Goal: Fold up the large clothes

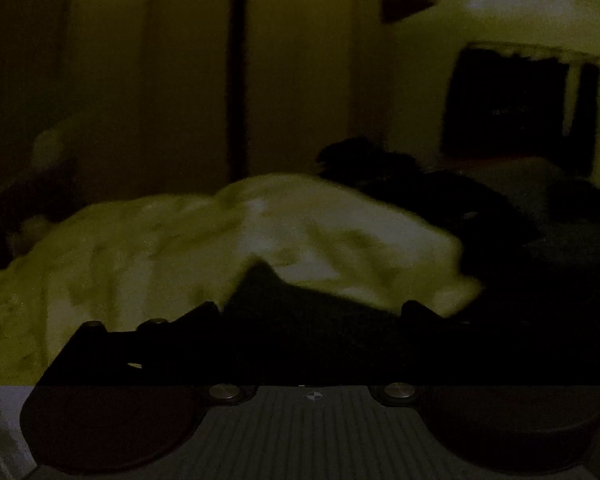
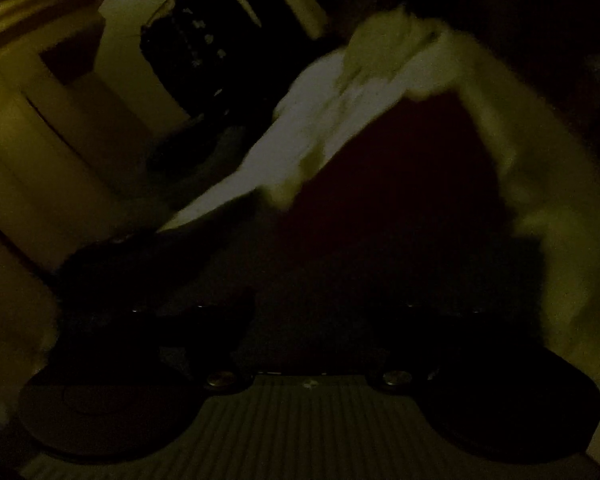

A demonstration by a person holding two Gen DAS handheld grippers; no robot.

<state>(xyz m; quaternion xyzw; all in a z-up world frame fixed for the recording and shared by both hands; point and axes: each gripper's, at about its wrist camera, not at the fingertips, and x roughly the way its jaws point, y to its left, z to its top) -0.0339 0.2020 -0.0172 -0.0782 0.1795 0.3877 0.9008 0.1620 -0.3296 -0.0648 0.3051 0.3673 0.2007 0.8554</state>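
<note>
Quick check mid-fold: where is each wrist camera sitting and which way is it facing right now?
Left wrist: on the left gripper, facing level across the pale garment toward a wall; only its spread dark fingers show.
Right wrist: on the right gripper, rolled sideways, facing the same garment over a dark surface; fingers barely visible.
Shared: the pale garment; both views are dim and blurred.

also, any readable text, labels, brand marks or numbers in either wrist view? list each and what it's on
None readable; both views are dark and blurred.
Pale garment: no print or tag visible.
Dark hanging on the wall: pale specks, too blurred to tell whether they are text.
Left gripper base: a small round mark, not lettering.
</note>
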